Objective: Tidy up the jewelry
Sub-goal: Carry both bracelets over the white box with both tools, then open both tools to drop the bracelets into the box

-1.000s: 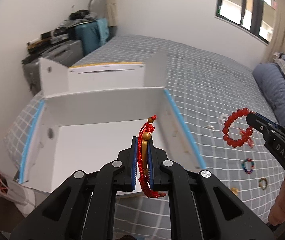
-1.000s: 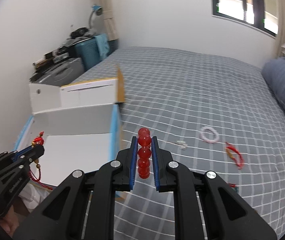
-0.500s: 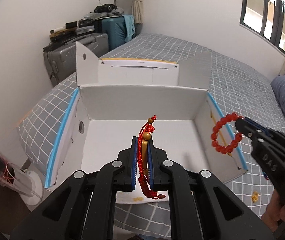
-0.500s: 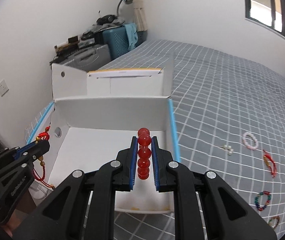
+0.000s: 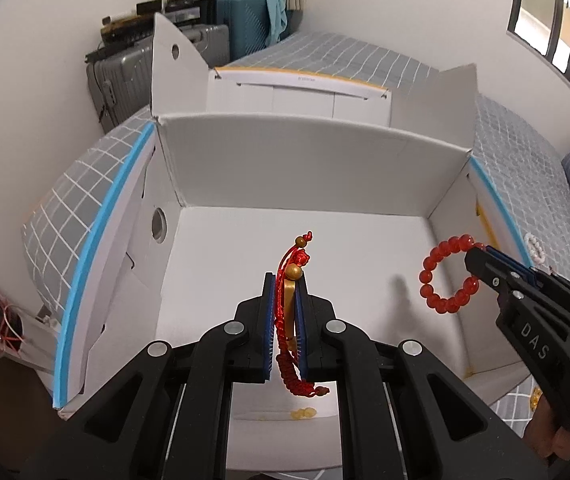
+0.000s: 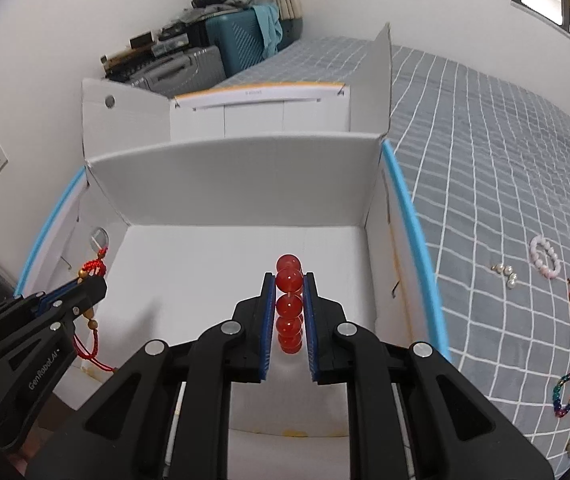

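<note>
Pinching cord bracelet [image 5: 289, 320], left gripper [image 5: 285, 280]; right gripper [image 6: 289, 280] clamps beads [image 6: 289, 304].

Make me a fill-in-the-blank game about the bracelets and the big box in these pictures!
1. The right gripper is shut on a bracelet of round ____ beads.
2. The left gripper pinches a red cord bracelet with a ____ coloured charm.
3. Both bracelets hang over the open white ____.
4. A pink bracelet lies on the grey checked ____.

Missing words: red; gold; box; bed
</note>
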Motion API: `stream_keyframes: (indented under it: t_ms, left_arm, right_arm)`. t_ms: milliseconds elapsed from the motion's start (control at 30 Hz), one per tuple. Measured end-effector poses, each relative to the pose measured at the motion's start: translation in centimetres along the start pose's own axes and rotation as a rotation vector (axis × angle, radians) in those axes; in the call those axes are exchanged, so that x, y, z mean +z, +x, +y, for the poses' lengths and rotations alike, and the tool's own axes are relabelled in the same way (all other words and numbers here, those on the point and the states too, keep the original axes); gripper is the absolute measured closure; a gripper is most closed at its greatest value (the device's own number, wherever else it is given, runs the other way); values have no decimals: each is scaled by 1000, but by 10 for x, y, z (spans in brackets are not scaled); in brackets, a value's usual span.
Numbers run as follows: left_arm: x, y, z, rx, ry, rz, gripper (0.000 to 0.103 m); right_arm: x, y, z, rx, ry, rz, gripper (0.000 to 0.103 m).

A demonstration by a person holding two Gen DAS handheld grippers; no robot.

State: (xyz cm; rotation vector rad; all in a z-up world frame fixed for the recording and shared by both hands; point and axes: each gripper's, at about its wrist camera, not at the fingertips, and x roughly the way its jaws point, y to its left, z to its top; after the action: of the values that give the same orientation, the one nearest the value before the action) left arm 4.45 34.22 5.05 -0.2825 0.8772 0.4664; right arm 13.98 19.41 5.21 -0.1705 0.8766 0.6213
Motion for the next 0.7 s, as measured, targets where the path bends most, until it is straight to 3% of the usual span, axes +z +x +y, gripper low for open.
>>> stream_keyframes:
  t_ms: [367, 400, 433, 500, 567, 633, 700]
  left_arm:
    - [-1, 11, 0, 10, 5, 38, 93]
    - [-2, 10, -1, 9, 5, 36, 92]
    - [-2, 9, -1, 10, 6, 36, 92]
    - [-3, 8, 0, 5, 1, 39, 76]
    - [-3, 4, 0, 11, 0, 29, 58]
    - [-2, -1, -1, 26, 4, 4, 48]
    - [-1, -7, -1, 30, 4, -15, 44]
  right_arm:
    - [-5, 14, 3, -3, 9, 31, 89]
    - [-4, 12, 2, -6, 9, 24, 86]
    - [-4, 8, 1, 1, 13, 12, 76]
    - [-4, 1, -1, 5, 23, -11, 60]
    - [-3, -5, -3, -7, 22, -26, 55]
    - [-2, -9, -4, -14, 20, -34, 45]
    - [-1, -15, -7, -19, 32, -46, 35]
